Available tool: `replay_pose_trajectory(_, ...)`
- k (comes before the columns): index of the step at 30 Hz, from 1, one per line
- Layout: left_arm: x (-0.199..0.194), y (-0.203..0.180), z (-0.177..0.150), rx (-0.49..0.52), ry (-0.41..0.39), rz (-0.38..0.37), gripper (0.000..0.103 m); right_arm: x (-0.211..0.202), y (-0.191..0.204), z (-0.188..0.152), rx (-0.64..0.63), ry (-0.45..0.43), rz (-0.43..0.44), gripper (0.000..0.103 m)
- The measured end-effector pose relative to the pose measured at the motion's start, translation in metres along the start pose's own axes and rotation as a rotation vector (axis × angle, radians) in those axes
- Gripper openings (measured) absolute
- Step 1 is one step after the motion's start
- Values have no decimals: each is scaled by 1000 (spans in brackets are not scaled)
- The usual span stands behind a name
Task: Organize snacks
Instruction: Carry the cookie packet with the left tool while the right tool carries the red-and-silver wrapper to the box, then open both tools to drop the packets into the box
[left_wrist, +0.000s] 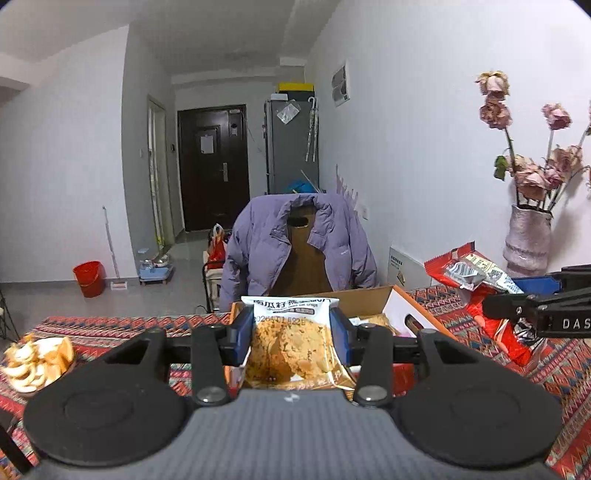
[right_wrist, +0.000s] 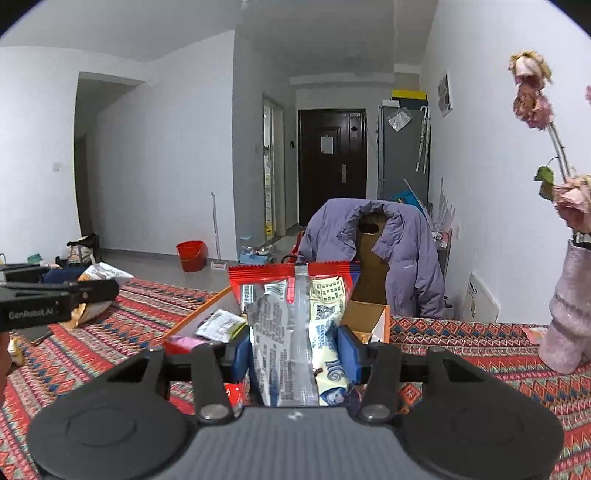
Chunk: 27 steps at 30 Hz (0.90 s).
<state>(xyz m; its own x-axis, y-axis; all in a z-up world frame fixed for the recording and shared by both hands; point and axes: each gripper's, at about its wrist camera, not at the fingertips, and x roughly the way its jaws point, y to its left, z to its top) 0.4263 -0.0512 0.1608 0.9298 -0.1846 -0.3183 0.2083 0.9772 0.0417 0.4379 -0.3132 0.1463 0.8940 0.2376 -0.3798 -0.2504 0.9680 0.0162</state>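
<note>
My left gripper (left_wrist: 291, 341) is shut on a clear oat-crisp cookie packet (left_wrist: 291, 350), held upright above the near edge of an open cardboard box (left_wrist: 369, 297) with an orange rim. My right gripper (right_wrist: 293, 352) is shut on a red and silver snack bag (right_wrist: 295, 317), held over the same box (right_wrist: 365, 315). In the left wrist view the right gripper (left_wrist: 517, 306) and its red bag (left_wrist: 476, 269) show at the right. In the right wrist view the left gripper (right_wrist: 74, 291) shows at the left. Several snack packets (right_wrist: 218, 325) lie inside the box.
The table carries a red patterned cloth (left_wrist: 110, 328). A plate of orange peel (left_wrist: 37, 360) sits at its left. A pink vase of dried roses (left_wrist: 526, 240) stands at the right by the wall. A chair with a purple jacket (left_wrist: 295, 243) stands behind the table.
</note>
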Motion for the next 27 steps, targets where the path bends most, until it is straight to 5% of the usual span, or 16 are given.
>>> replay_pose_trajectory(9, 133, 17, 20, -106, 140, -104, 44, 107, -40, 33, 78, 54, 51, 48)
replay_pose_trajectory(17, 252, 2, 15, -191, 304, -147, 44, 232, -80, 28, 187, 222, 26, 48)
replay_pose_trajectory(23, 310, -20, -8, -192, 418, -130, 45, 296, -96, 5, 231, 343, -16, 48)
replay_pose_trajectory(27, 323, -24, -22, -213, 438, -110, 49, 312, -91, -3, 182, 385, -78, 59)
